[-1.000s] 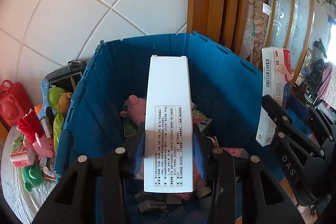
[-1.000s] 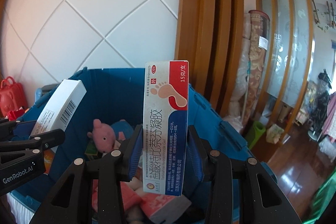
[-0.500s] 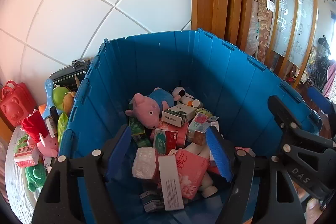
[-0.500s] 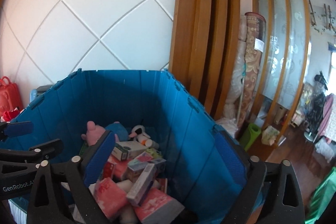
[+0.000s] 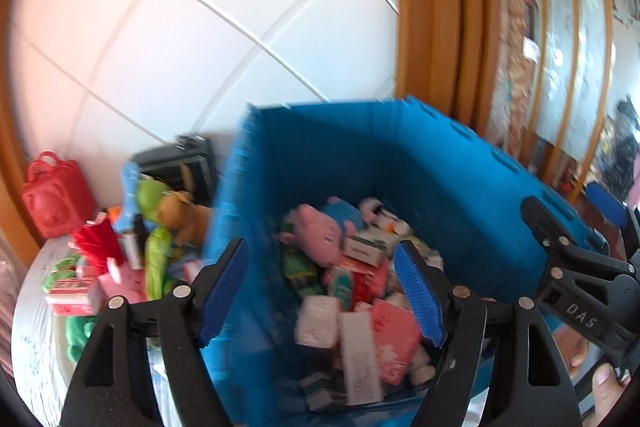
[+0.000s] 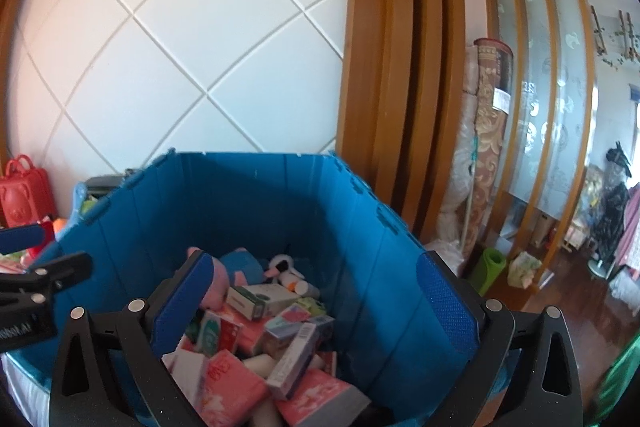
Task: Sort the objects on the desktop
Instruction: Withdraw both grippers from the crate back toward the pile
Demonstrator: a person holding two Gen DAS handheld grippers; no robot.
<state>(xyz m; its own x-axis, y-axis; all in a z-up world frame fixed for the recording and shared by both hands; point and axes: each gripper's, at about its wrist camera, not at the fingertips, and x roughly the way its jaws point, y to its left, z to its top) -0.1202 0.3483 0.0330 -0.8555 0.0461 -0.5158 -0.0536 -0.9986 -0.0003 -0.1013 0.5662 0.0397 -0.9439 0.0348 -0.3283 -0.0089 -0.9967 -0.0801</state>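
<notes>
Blue folding crate [image 5: 460,187] is noted as the drop point; it is part-filled with cartons and soft toys. A long white carton [image 5: 360,359], printed panel up, lies on the heap at the near side of the crate, beside a pink pack [image 5: 394,339]. A slim box [image 6: 294,357] rests tilted on the pile in the right wrist view; it is taken to be the foot-cream carton, though its print cannot be read now. A pink pig plush [image 5: 320,237] sits further back against the far wall.

Change recorded: one second back each claw was clamped on a carton held over the crate. Both sets of jaws have just been opening. The left gripper [image 5: 320,291] is now spread wide with nothing between its blue pads [image 5: 418,291]; the right gripper [image 6: 316,301] is spread to its widest, also empty. Both cartons are judged delivered.

The left wrist view is blurred and its framing has shifted sideways, so the toy pile [image 5: 132,251] on the table [image 5: 32,327] left of the crate is more in view. The next pick is judged likely from there.
</notes>
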